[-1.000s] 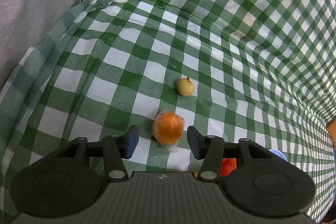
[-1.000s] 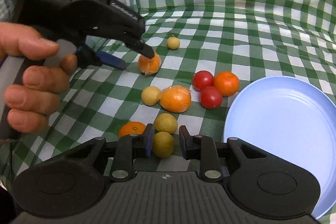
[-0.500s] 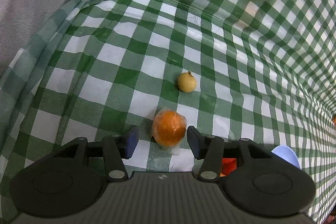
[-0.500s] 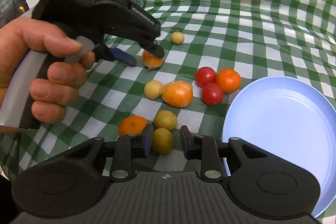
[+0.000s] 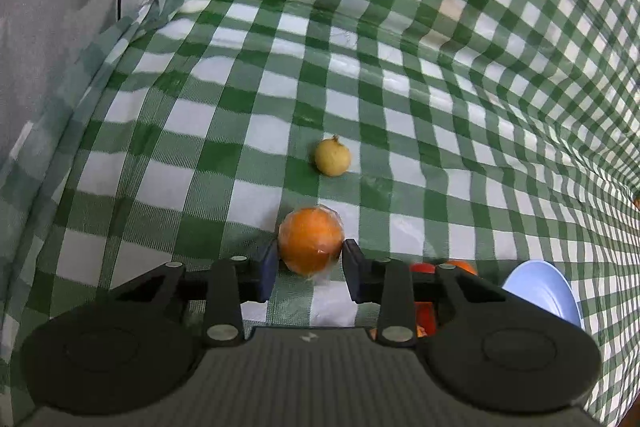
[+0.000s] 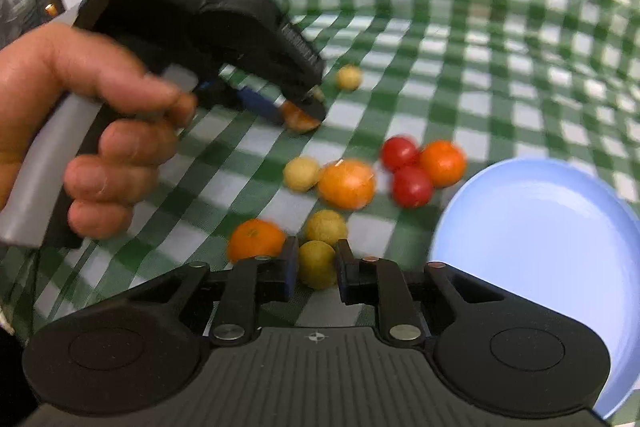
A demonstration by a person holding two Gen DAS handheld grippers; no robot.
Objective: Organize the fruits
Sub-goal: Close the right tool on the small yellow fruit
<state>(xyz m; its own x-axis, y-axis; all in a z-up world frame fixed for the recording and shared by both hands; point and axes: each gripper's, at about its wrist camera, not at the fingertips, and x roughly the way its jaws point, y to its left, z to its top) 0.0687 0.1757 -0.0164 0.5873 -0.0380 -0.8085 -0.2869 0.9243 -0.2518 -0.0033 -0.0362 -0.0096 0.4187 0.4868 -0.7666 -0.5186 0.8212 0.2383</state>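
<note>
Where fingers point(image 5: 267, 269) stood apart — now closing on orange point(image 5: 311, 239).

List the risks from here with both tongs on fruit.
1. The left tongs are closing on a plastic-wrapped orange; the slick wrap may let it slip.
2. The right tongs pinch a small yellow fruit between close neighbours; lifting could set those rolling.
3. The blue plate lies near enough to get nudged.

Fruit cluster point(image 6: 348, 183) blocks path to plate point(image 6: 540, 251).
</note>
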